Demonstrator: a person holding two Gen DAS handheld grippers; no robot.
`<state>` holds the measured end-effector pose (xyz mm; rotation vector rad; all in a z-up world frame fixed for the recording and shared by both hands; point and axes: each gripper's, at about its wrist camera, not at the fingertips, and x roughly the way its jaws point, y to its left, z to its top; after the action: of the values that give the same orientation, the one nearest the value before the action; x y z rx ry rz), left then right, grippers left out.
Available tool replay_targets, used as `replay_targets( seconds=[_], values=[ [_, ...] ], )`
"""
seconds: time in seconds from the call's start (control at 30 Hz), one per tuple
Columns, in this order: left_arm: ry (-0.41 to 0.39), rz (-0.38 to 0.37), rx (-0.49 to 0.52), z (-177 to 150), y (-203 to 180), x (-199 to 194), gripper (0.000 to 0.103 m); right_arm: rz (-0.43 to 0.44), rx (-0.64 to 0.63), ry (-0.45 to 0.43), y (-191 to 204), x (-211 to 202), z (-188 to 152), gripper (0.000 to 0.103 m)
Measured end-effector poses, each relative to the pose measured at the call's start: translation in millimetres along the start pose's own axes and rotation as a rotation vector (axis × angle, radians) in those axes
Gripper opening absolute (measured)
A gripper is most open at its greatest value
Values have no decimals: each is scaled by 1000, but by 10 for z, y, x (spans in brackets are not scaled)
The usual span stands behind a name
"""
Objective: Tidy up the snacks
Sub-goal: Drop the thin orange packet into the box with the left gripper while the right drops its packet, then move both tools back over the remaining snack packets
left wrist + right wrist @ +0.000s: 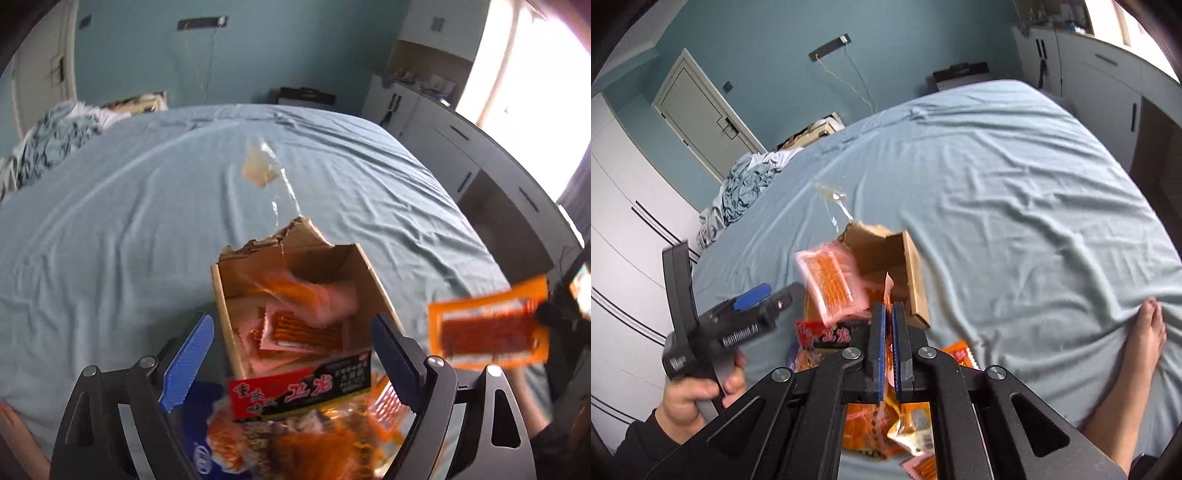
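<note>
An open cardboard box [236,295] stands on the blue bed sheet and holds several orange and pink snack packets [310,328]. My left gripper [291,350] is open just above the box's near edge; a blurred pink-orange packet [317,295] is in the air over the box, also in the right wrist view [831,284]. A pile of snack bags with a red-black label [299,391] lies below it. My right gripper [888,325] is shut on the edge of an orange packet [888,291], which appears at the right of the left view [487,325].
An empty clear wrapper [262,166] lies on the sheet beyond the box. Crumpled bedding [746,184] sits at the far left of the bed. White cabinets [461,147] line the right wall. A bare foot [1148,332] rests on the bed's right edge.
</note>
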<state>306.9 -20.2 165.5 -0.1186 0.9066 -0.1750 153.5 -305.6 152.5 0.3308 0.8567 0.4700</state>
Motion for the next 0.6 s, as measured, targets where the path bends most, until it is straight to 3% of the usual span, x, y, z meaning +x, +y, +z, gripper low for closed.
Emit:
replay_targets(
  seconds=[0.13,0.3,0.43,0.5,0.53,0.57,0.6],
  values=[
    [16,55,114,-184,12,-152,88,15,1,-11,115,74,46,2],
    [90,69,299,-551,-51,-335,88,69,23,-51,286,273,151,2],
    [110,74,365,-747,-34,-495,88,113,49,-111,388,496,249,3],
    [132,57,371,-821,-5,-547,88,67,71,-148,386,572,259,7],
    [140,53,374,-849,0,-569,88,28,81,-163,370,602,238,23],
    [154,49,382,-901,21,-577,88,-15,86,-171,357,626,185,61],
    [165,53,390,-945,34,-583,88,-46,87,-183,322,621,120,82]
  ],
)
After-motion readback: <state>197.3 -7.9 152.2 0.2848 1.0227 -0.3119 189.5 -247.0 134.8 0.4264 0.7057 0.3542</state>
